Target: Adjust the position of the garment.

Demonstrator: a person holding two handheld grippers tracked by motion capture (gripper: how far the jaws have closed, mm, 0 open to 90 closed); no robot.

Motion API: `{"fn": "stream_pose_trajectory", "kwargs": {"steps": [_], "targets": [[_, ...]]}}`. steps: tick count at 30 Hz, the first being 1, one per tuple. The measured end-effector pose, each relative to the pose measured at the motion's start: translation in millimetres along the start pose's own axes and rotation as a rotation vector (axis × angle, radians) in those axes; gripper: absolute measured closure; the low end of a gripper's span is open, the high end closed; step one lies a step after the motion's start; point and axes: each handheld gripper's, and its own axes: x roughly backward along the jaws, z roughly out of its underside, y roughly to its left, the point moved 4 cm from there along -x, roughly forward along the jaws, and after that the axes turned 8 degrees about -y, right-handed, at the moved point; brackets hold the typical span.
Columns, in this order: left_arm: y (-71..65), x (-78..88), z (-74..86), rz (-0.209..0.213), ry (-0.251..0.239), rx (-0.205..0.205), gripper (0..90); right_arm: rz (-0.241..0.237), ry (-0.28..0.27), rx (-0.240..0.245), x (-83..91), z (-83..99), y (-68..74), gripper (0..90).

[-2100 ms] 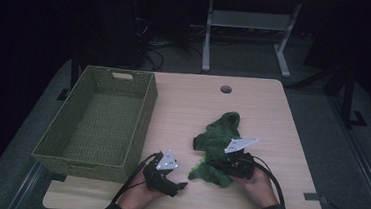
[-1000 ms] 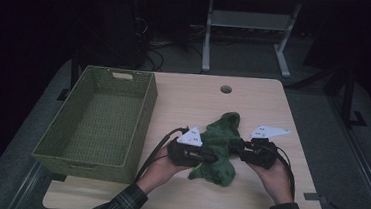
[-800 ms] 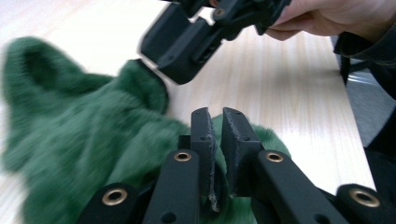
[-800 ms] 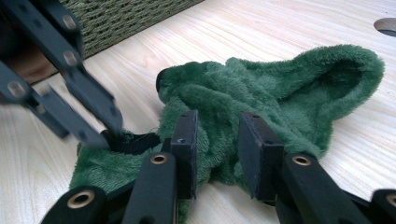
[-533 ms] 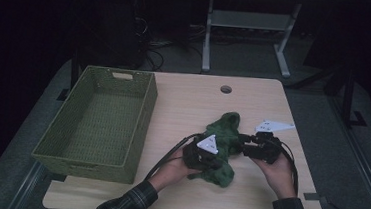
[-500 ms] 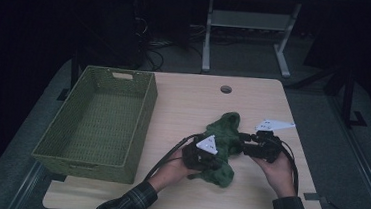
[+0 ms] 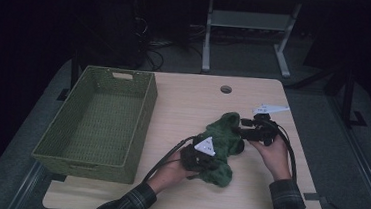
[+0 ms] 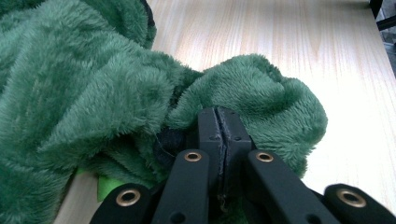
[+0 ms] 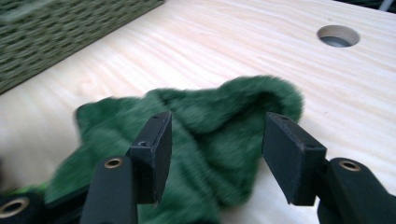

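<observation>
Basket point(image 7: 97, 122) at table's point(image 7: 194, 97) left, nothing visible inside. Left gripper point(image 7: 204, 153) has moved in from table's near edge onto cloth point(image 7: 223, 142) and closed: jaws now clenched on fold at cloth's near edge point(image 8: 243, 88). Likely ready to lift toward basket. Right gripper point(image 9: 215, 140): jaws just been opening, now apart, pads clear of pile; cloth's far lobe lies between and below them. Cloth bunched mid-table, right of basket.

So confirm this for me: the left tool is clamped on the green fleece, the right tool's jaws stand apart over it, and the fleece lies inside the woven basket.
One thing is wrong: the green fleece lies on the wooden table, right of the woven basket, as the high view shows. The left tool is clamped on it, and the right tool has just been opening, jaws apart over it.
</observation>
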Motion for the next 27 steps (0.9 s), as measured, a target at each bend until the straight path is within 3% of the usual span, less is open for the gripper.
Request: {"fn": "stream_pose_trajectory", "kwargs": {"steps": [9, 16, 18, 22, 27], "targets": [[-0.3, -1.1, 0.1, -0.003, 0.002, 0.023, 89.0, 0.038, 0.022, -0.049, -21.4, -7.7, -32.2, 45.7], [-0.6, -2.0, 0.2, -0.002, 0.000, 0.033, 89.1, 0.037, 0.037, -0.096, -40.8, 5.4, -49.2, 45.7], [-0.7, -2.2, 0.2, -0.002, 0.000, 0.035, 89.1, 0.038, 0.041, -0.105, -46.2, 7.7, -49.5, 53.0], [-0.9, -2.6, 0.1, -0.006, 0.001, 0.034, 89.1, 0.037, 0.019, -0.097, -51.7, 5.9, -46.1, 80.0], [-1.0, -4.5, -0.8, -0.008, -0.001, 0.036, 89.2, -0.005, 0.023, -0.077, -46.2, -6.1, -36.2, 86.5]]}}
